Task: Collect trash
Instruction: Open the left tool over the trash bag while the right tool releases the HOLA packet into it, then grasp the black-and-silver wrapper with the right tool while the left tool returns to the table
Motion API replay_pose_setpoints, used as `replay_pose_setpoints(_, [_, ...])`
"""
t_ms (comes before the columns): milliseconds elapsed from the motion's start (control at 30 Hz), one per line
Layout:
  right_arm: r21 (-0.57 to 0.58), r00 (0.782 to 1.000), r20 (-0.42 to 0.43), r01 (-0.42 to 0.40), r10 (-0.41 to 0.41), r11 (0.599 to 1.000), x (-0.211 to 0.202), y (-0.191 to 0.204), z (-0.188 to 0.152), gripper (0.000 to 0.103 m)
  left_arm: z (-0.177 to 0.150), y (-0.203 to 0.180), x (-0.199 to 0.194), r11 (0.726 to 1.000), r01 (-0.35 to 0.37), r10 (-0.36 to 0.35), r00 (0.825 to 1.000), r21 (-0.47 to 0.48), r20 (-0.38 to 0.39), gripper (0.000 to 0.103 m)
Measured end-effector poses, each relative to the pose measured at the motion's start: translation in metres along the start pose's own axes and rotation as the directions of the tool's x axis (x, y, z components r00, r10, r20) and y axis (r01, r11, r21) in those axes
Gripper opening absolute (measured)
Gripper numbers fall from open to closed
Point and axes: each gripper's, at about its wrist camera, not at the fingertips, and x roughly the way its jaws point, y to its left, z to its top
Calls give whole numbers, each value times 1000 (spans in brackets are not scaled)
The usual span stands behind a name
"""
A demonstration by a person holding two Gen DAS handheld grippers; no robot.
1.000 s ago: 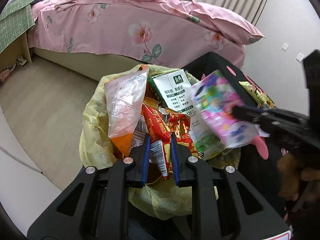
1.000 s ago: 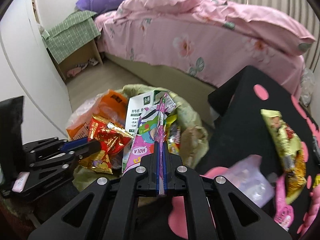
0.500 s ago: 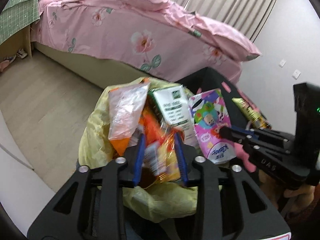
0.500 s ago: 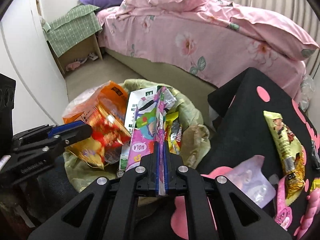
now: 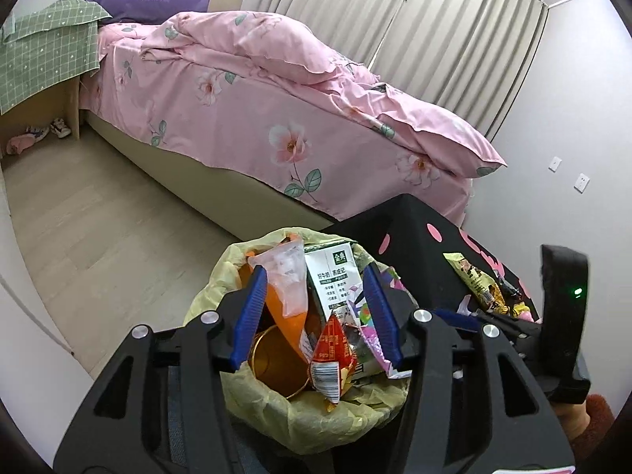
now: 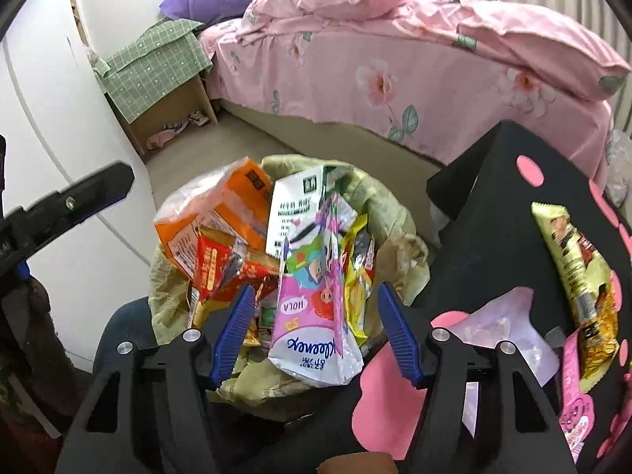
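My right gripper point(image 6: 316, 331) hangs over the bin, jaws opening wide, and the pink tissue pack point(image 6: 316, 316) stands between them with daylight on both sides, neither blue pad pressing it. The pack leans upright in the heap, its printed end nearest my camera, inside the yellow-lined trash bin point(image 6: 399, 213). Beside it in the bin I see an orange box point(image 6: 221, 213), a white carton point(image 6: 296, 209), a red snack wrapper point(image 6: 221, 264) and a yellow wrapper point(image 6: 355, 276), all jammed together and poking above the rim.

Over on the left camera, my left gripper point(image 5: 316, 312) is above the same bin, jaws opening, pads apart. The red wrapper's corner point(image 5: 331, 351) sits in the gap below them, but I see no pad pinching it, so it reads as released. There's a round golden tin point(image 5: 276, 363) down in the liner too, and the orange pack point(image 5: 284, 292) standing by my left pad.

To the right of the bin is the black table point(image 6: 493, 213) with pink dots. A gold-green snack packet point(image 6: 572, 264) lies on it, a clear plastic bag point(image 6: 509, 328) nearer me, and a pink wrapper point(image 6: 576, 395) at the near right edge. Those are well apart from the bin. Beyond, the bed with the pink floral quilt point(image 5: 276, 110) runs across the room.
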Motion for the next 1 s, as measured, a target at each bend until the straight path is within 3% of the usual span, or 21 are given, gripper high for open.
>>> replay_pose_setpoints(200, [-1,993,103,50,-50,999,-44,-14,-1,60,-4,-5,0,1000,9,-9,1000,18,-8,51])
replay_pose_setpoints(333, [22,978,138,154,-155,988,-85,-42,-14,60,-6,-24,3,997,59,-58,998,53,-15,53])
replay_pose_setpoints(433, [60,955,172,235,-242,970,-119,-66,-27,60,-11,-52,9,986,126,-123,992,109,-34,55])
replay_pose_setpoints(533, [110,917,195,331,-347,937,-153,-94,-43,60,-17,-83,15,966,193,-185,981,173,-62,57])
replay_pose_setpoints(767, [204,850,183,460,-495,864,-200,-165,-81,60,-41,-171,36,898,320,-282,946,304,-162,58])
replay_pose_setpoints(833, [228,844,174,466,-507,855,-200,-184,-88,60,-47,-186,40,883,334,-293,941,330,-170,58])
replay_pose_setpoints(1000, [257,865,133,442,-484,859,-176,-229,-90,60,-54,-215,57,856,321,-269,946,405,-180,58])
